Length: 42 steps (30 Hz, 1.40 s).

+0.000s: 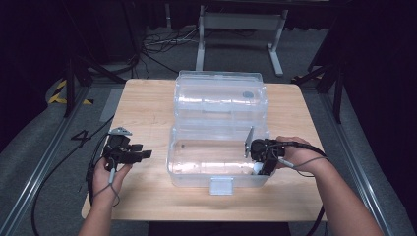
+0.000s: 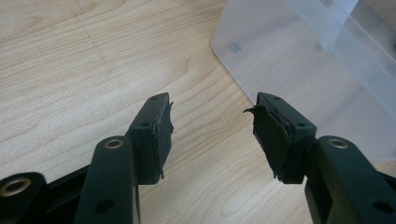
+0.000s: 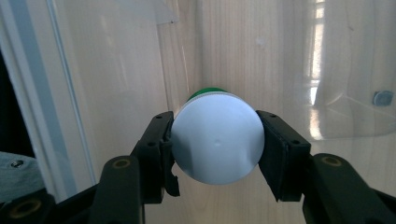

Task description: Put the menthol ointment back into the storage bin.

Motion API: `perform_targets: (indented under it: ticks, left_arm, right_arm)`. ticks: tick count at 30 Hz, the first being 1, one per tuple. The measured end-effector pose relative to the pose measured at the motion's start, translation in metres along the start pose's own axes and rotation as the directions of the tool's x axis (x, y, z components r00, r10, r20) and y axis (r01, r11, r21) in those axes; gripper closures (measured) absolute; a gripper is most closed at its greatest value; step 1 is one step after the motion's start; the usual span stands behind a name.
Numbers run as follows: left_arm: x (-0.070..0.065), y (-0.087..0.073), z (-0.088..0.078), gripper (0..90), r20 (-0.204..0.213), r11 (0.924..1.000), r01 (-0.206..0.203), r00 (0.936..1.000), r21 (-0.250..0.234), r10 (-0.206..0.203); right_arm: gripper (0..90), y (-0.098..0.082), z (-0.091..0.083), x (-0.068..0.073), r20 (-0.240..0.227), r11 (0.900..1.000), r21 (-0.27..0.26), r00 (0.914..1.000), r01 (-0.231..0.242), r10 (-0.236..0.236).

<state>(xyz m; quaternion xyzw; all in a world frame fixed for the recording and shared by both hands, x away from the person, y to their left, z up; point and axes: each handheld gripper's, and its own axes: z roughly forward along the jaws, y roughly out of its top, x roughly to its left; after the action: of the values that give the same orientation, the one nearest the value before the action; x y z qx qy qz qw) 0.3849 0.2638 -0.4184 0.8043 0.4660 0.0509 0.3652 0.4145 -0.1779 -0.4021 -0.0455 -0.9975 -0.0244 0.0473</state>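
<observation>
A clear plastic box point(image 1: 183, 169) stands open mid-table, its lid point(image 1: 221, 96) tipped back behind it. My right gripper point(image 1: 260, 167) reaches into the box's right end, shut on a white-capped bottle point(image 3: 215, 141) with a green body showing behind the cap point(image 3: 205, 92). The cap fills the gap between both pads. In the high view the white cap point(image 1: 257, 168) shows just under the gripper. My left gripper point(image 1: 143, 154) rests open over bare wood left of the box, nothing between its jaws point(image 2: 209, 126). The box's rounded corner point(image 2: 243, 60) lies just ahead of it.
The wooden table point(image 1: 147, 103) has bare room to the left and behind the left gripper. A latch tab point(image 1: 221, 185) sticks out of the box's front wall. Cables and metal frame legs point(image 1: 200, 44) lie on the floor beyond the far edge.
</observation>
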Motion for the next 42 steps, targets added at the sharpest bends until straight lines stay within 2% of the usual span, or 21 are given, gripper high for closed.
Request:
perform_targets:
  ticks: [12, 18, 26, 31, 36, 42]
  left_arm:
    - [0.001, 0.0, 0.0, 47.0, 0.002, 1.0, 0.003, 1.0, 0.0, -0.003]
    - [0.001, 0.0, 0.001, 47.0, 0.003, 1.0, 0.003, 1.0, 0.0, -0.003]
    - [0.001, -0.001, 0.001, 47.0, 0.005, 1.0, 0.006, 1.0, 0.001, -0.006]
    - [0.001, -0.001, 0.0, 47.0, 0.002, 1.0, 0.005, 1.0, -0.001, -0.005]
    - [0.001, -0.001, -0.001, 47.0, 0.0, 1.0, 0.006, 1.0, -0.007, -0.006]
    - [-0.001, 0.001, -0.001, 47.0, 0.002, 0.9999, 0.005, 1.0, -0.01, -0.004]
  right_arm:
    - [49.6, 0.001, 0.001, -0.001, -0.007, 1.0, 0.022, 0.9999, -0.013, 0.013]
    - [47.3, 0.0, 0.0, -0.002, -0.032, 0.999, 0.026, 0.9991, -0.027, 0.028]
    - [47.1, -0.002, 0.001, -0.003, -0.045, 0.999, 0.006, 0.9982, -0.038, 0.038]
    - [47.1, -0.002, -0.001, -0.003, -0.049, 0.999, 0.015, 0.9983, -0.031, 0.032]
    - [44.9, -0.006, -0.008, -0.002, -0.045, 0.999, -0.035, 0.9983, -0.039, 0.037]
    - [47.1, -0.013, -0.021, -0.001, -0.04, 0.993, -0.102, 0.9978, -0.056, 0.052]
